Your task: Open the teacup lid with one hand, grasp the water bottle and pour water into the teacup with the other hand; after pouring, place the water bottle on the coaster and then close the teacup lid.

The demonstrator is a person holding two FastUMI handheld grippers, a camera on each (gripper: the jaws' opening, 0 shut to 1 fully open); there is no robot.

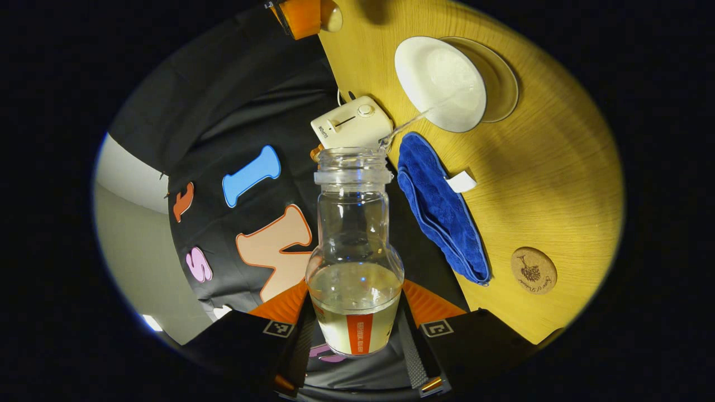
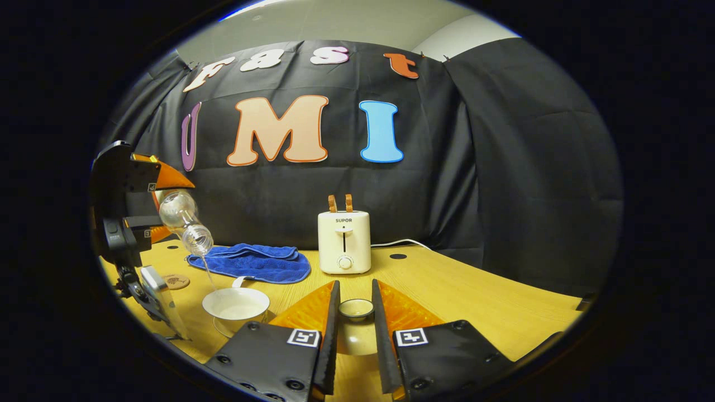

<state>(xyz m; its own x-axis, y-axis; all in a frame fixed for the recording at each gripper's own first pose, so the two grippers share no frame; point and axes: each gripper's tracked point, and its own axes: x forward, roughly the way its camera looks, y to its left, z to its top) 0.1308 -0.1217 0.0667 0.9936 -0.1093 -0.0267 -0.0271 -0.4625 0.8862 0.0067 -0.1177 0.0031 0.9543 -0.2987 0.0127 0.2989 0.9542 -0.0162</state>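
Note:
My left gripper is shut on the lower body of a clear water bottle, which is about a third full. In the right gripper view the left gripper holds the bottle tilted mouth-down, and a thin stream of water falls into the open white teacup. The teacup stands on a glass saucer. My right gripper is shut on the white teacup lid, held above the table to the right of the cup. The round cork coaster lies bare beside the cloth.
A folded blue cloth lies between the cup and the coaster, against the booth's wall. A cream toaster stands at the back of the wooden table, with its cord running right.

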